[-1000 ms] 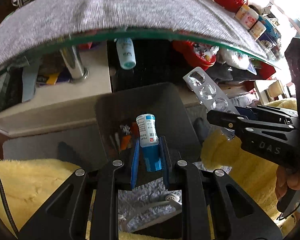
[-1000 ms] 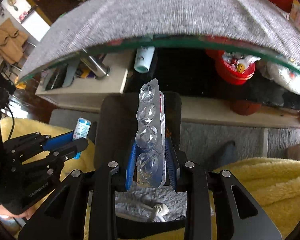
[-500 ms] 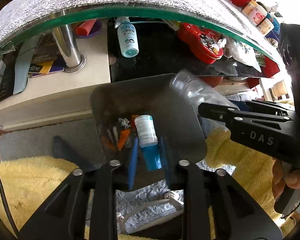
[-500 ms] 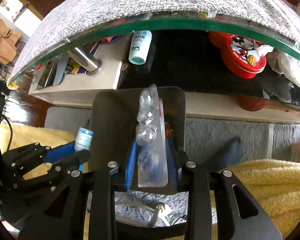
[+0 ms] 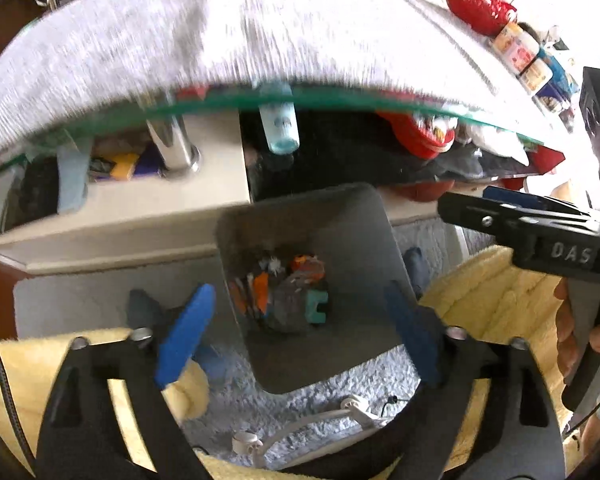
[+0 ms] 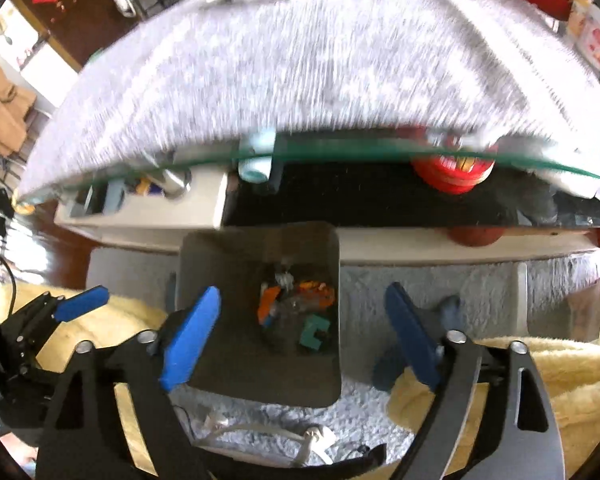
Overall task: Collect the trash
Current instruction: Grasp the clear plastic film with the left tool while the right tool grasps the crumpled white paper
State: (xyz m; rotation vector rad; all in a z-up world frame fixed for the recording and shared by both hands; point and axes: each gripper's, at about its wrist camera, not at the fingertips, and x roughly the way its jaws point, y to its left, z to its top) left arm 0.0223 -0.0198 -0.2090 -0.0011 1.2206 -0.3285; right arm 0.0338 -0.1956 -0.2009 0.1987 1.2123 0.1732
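A grey square trash bin (image 5: 364,232) stands on the floor rug below the table edge; it also shows in the right wrist view (image 6: 220,256). Mixed trash (image 5: 288,292) lies at its bottom, orange, white and teal pieces, and shows in the right wrist view too (image 6: 300,304). My left gripper (image 5: 296,316) is open and empty above the bin. My right gripper (image 6: 300,320) is open and empty above the bin. The right gripper also shows in the left wrist view (image 5: 540,232), and the left gripper in the right wrist view (image 6: 60,312).
A glass table with a grey cloth (image 5: 220,40) juts over a lower shelf with a bottle (image 5: 280,128) and a red tin (image 6: 452,172). Yellow fleece (image 5: 492,300) lies on both sides of the bin. A white cable (image 5: 320,420) lies on the rug.
Both grippers opened. The small bottle left the left gripper and the blister pack left the right one; neither is clearly seen now. Both views tilted up.
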